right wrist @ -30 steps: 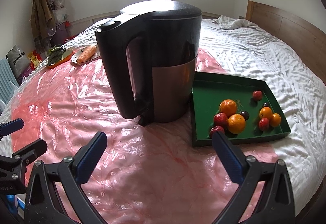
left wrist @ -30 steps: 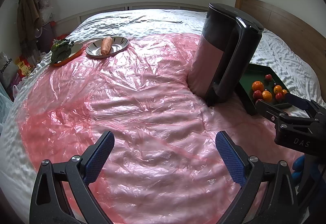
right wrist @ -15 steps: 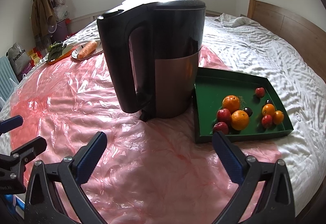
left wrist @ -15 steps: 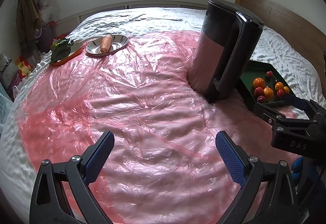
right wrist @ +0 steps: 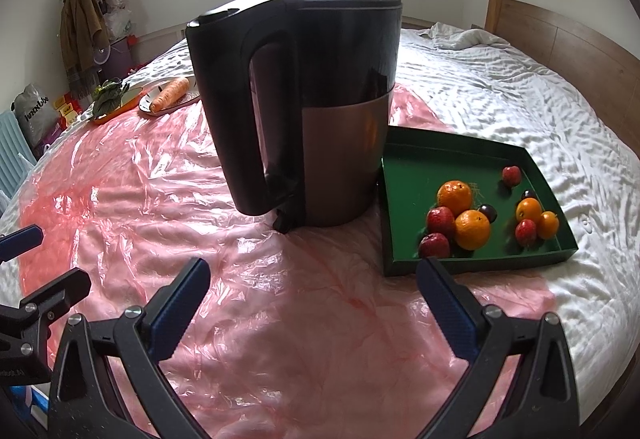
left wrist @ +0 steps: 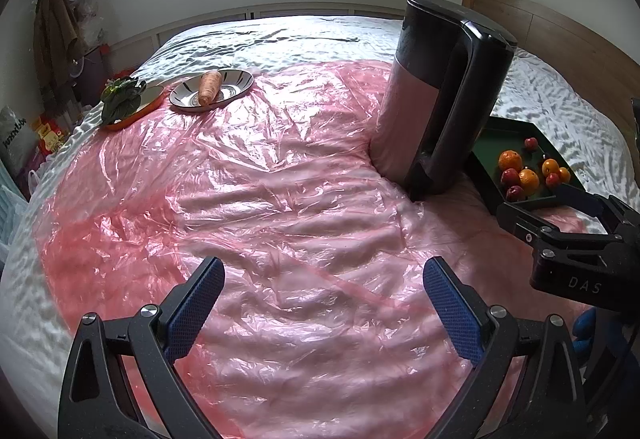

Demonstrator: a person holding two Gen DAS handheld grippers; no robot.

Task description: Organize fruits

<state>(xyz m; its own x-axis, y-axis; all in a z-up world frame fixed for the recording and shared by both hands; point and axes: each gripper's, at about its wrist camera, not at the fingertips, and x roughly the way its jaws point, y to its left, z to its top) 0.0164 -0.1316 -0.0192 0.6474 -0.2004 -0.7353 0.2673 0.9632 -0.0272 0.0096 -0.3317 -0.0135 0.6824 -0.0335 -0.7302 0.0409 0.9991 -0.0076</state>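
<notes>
Claws are both wide open and hold nothing: the left claw [left wrist: 320,303] and the right claw [right wrist: 312,293] hang over pink plastic [left wrist: 280,199]. Past the right claw, fruits [right wrist: 472,219] sit in a green tray [right wrist: 412,175] beside a big kettle [right wrist: 304,111].

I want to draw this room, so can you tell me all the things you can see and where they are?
Tall electric kettle: one, black top with brown body, upright on the pink sheet, beside the tray.
Shallow square green tray: one, on the bed, right of the kettle.
Round oranges: four, orange, in the tray.
Small red fruits: four, red, in the tray.
Dark plums: two, purple, in the tray.
Crinkly plastic sheet: one, pink, spread over the white bed.
Carrot: one, orange, on a silver plate.
Leafy vegetable: one, green, on an orange plate, far left.
Brown coat: one, hanging by the wall.
Left gripper: open, empty.
Right gripper: open, empty.
</notes>
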